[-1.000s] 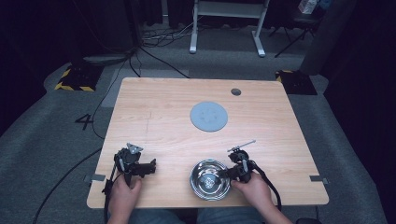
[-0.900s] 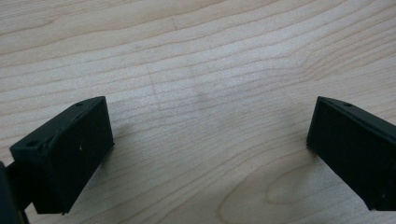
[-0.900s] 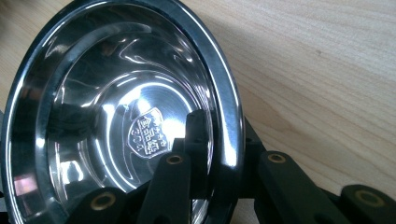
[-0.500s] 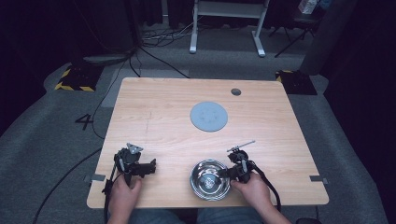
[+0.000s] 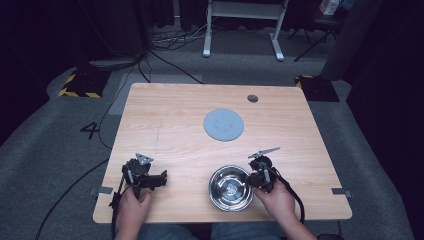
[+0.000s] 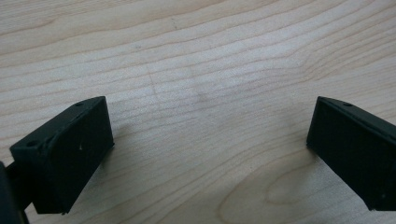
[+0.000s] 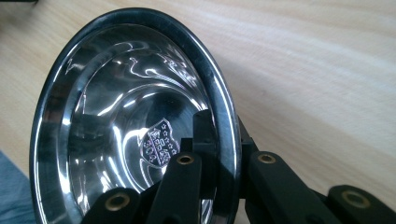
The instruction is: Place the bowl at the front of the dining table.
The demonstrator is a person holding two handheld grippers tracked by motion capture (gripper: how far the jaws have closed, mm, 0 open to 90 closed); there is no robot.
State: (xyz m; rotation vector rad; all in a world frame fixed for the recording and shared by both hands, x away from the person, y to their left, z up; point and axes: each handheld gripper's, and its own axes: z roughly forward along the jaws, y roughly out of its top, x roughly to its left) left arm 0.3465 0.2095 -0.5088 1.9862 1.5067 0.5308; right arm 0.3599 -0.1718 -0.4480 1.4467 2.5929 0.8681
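Metal bowl [image 5: 230, 187] sits at near edge of wooden table [image 5: 175, 120], close to person.

Right gripper [image 5: 256, 178] pinches bowl's right rim, one jaw inside, one outside. Jaws have just squeezed tight on thin rim, so bowl can probably be picked up.

Left gripper [image 6: 205, 149] rests on bare wood, well apart from bowl. Jaws wide, nothing between them. Looks like it waits.

Grey round mat [image 5: 223, 124] lies mid-table, maybe spot for bowl.

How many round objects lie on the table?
2: a steel bowl near the front edge, its rim clamped by the right hand-held gripper, and a grey disc at the table's middle.
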